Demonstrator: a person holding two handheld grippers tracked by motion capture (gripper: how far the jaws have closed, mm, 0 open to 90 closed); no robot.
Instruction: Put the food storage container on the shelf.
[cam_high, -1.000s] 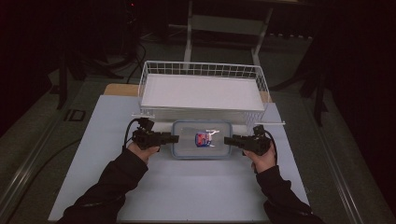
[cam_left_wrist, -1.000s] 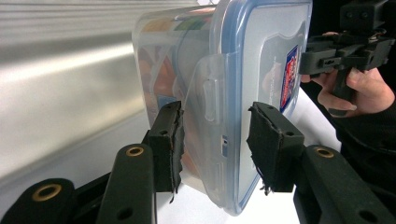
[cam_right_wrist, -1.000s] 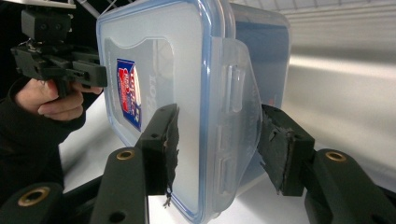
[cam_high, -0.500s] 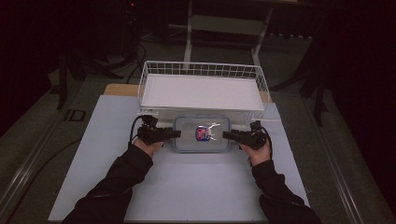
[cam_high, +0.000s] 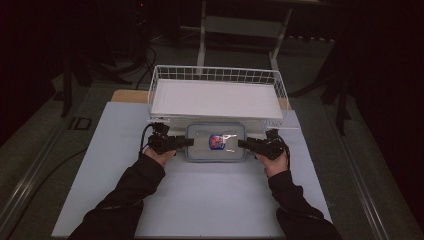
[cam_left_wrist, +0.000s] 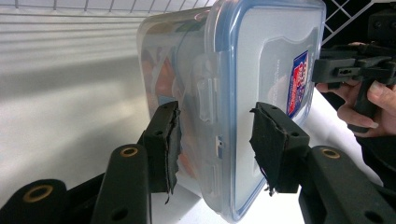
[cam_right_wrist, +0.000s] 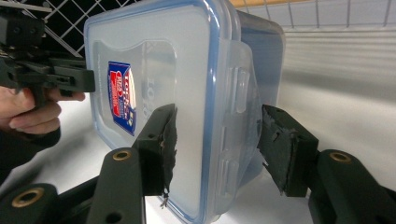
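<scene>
Between the left gripper (cam_high: 187, 142) and the right gripper (cam_high: 243, 144) lies a clear plastic food container (cam_high: 216, 142), one short end reached by each gripper, on the white desk (cam_high: 215, 200) just in front of a white wire basket (cam_high: 216, 96). Compared with a second ago, both hands have drawn slightly nearer the person and the left one has sunk a little, while the container has come to rest flat on the desk close against the basket's front wall. In each gripper view the jaws are spread either side of a side latch, and a gap shows between the pads (cam_left_wrist: 273, 144) and the plastic, so neither gripper pinches the box. I judge that the container has been set down and is being let go, rather than carried on into the basket. It is a rectangular box with rounded corners, a translucent lid edged in blue, a red-and-blue label (cam_right_wrist: 122, 97) on the lid, and orange contents dimly visible through the wall.
</scene>
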